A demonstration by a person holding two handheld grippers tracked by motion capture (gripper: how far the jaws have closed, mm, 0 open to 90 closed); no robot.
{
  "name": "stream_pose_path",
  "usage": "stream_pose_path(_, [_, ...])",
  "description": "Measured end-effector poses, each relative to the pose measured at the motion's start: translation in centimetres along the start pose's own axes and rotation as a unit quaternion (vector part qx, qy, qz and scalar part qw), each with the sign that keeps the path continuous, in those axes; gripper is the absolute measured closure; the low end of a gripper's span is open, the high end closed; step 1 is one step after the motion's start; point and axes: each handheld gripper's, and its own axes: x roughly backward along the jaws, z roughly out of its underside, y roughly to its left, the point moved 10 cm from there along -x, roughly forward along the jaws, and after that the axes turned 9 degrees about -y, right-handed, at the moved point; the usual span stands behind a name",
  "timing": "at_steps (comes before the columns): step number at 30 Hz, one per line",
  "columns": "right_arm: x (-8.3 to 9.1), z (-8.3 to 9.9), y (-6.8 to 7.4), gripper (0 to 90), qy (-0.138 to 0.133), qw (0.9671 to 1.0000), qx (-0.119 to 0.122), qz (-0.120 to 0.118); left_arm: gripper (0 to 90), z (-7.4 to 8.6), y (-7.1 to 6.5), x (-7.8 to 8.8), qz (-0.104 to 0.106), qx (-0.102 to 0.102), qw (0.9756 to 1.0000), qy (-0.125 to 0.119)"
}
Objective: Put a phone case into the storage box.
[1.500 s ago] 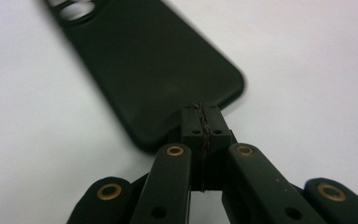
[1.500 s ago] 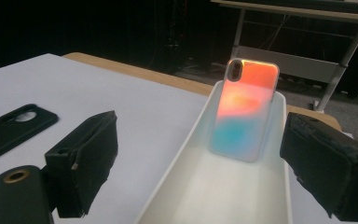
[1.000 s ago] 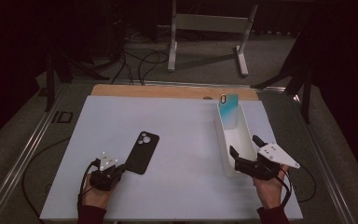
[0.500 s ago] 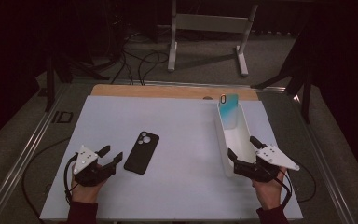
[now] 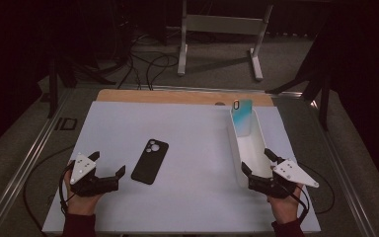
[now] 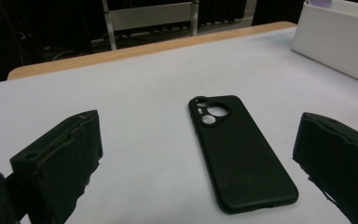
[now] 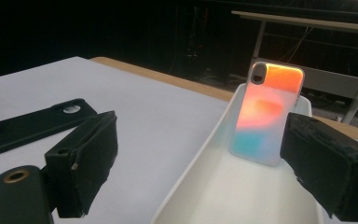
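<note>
With my left gripper [image 5: 109, 169] having just been opening, nothing between its jaws, the black phone case [image 5: 150, 161] lies flat just ahead, and I fear a shallow regrasp will skid it sideways.

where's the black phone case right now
In the high view the black case lies flat on the white table, left of centre, just right of the open left gripper and well left of the white bin.
</note>
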Motion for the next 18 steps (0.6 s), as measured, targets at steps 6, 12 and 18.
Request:
stream_pose_path(6, [0.0, -0.1, -0.1, 10.8, -0.001, 1.0, 0.003, 0.003, 0.4, 0.2, -0.3, -0.2, 0.005, -0.004, 0.9998, 0.019])
stream_pose_path(12, [0.1, -0.2, -0.2, 10.8, -0.002, 1.0, 0.002, 0.004, 0.3, 0.6, -0.8, -1.0, 0.014, -0.008, 0.9982, 0.058])
stream_pose_path(18, [0.1, -0.3, -0.3, 10.8, -0.003, 1.0, 0.001, 0.005, 0.3, 1.0, -1.3, -2.1, 0.023, -0.01, 0.9945, 0.101])
